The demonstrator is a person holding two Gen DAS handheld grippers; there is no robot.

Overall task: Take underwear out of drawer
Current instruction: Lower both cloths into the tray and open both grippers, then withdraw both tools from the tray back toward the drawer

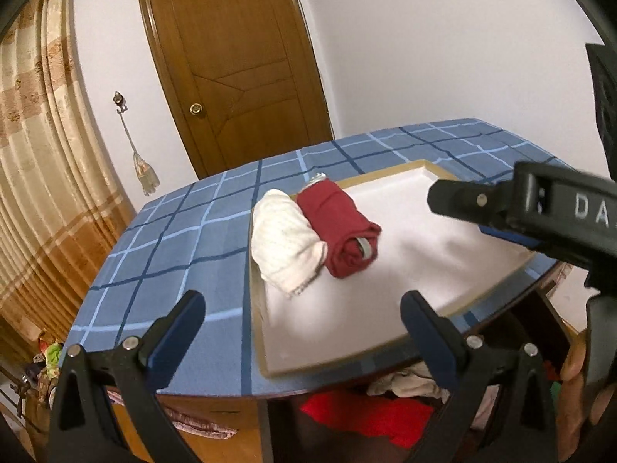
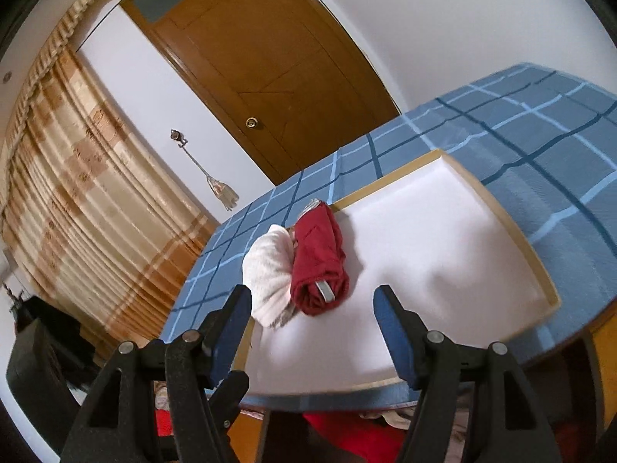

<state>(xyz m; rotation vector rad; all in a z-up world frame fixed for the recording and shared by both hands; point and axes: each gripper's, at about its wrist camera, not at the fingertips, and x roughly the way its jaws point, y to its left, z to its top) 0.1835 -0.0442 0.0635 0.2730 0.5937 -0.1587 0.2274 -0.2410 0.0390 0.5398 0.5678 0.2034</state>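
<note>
Looking from low at the bench's (image 1: 162, 239) near edge toward the door (image 1: 231, 58); right view tilted, closer. Shared: tray (image 1: 443, 177) (image 2: 513, 227), both rolls, curtain (image 1: 34, 154).

The left gripper (image 1: 302, 316) is held level with its two blue-padded fingers (image 1: 175, 339) spread wide and nothing between them. The right gripper (image 2: 312, 320) is tilted, its jaws likewise parted and empty with the blue pads (image 2: 393, 332) facing each other; in the left wrist view its black body reaches in from the right edge, higher than the left gripper's fingers. At the lower right edge of that same view, part of the person's right hand (image 1: 578, 370) wraps the black handle, fingers curled around it.
</note>
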